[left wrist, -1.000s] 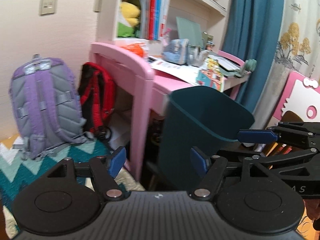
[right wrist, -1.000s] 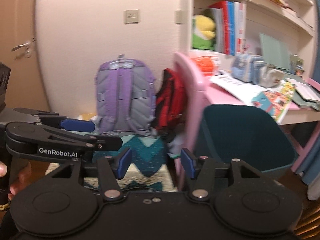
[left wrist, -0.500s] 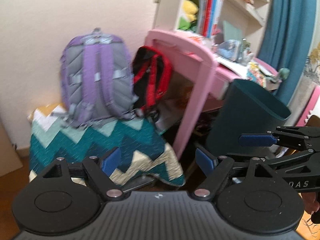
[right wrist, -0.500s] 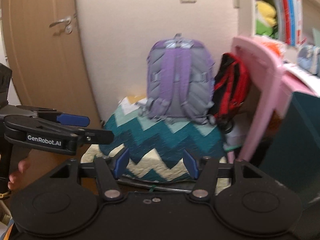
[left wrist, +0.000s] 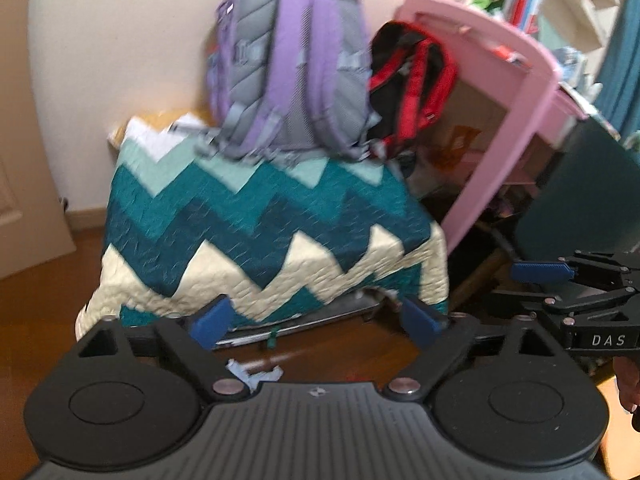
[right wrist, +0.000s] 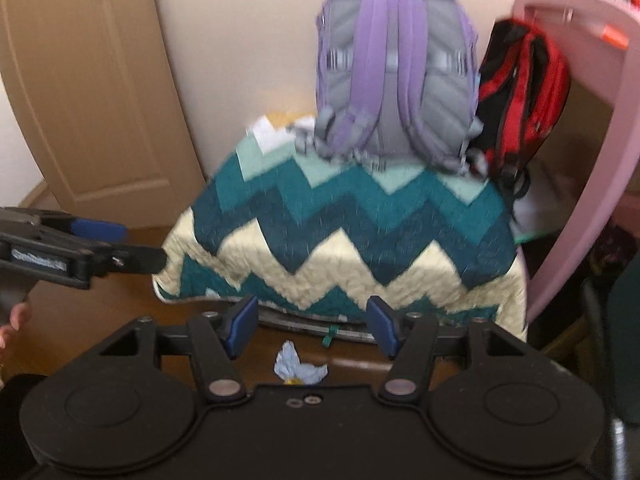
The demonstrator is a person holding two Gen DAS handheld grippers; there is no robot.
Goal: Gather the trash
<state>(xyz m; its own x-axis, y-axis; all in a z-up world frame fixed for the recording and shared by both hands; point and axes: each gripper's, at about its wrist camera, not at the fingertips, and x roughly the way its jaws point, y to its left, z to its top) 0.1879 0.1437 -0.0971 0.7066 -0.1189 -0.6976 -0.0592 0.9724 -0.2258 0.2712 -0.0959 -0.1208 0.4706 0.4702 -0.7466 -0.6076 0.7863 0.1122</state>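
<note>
Pale blue crumpled scrap of paper or tissue (right wrist: pixel 298 368) lies on the brown wooden floor (right wrist: pixel 100 304), just in front of the lower edge of the teal-and-cream zigzag quilt (right wrist: pixel 360 240) draped over a low mound. I take the quilt as landmark. Both views are blurred by motion.

My right gripper (right wrist: pixel 312 326), black with blue pads (right wrist: pixel 240 326), is spread wide and empty. In its view the scrap sits between the two fingers, close to the gripper body and apart from both pads. A small yellow spot shows at the scrap's near edge.

My left gripper (left wrist: pixel 316 322) is likewise spread wide and holds nothing. In its view the scrap (left wrist: pixel 252 372) lies on the floor toward the left finger (left wrist: pixel 210 322), partly hidden behind the gripper body.

On top of the quilt stands a purple-and-grey backpack (right wrist: pixel 394 76), upright, straps facing me. Just right of it, a red-and-black backpack (right wrist: pixel 520 108) sits against the pink desk frame (right wrist: pixel 588 152). Right of the quilt, past the desk leg, part of a dark teal plastic bin (left wrist: pixel 580 204) is visible. Left of the quilt is a tan wooden door (right wrist: pixel 80 92).

A small green tie (right wrist: pixel 328 336) shows at the quilt's lower edge, near the scrap.
</note>
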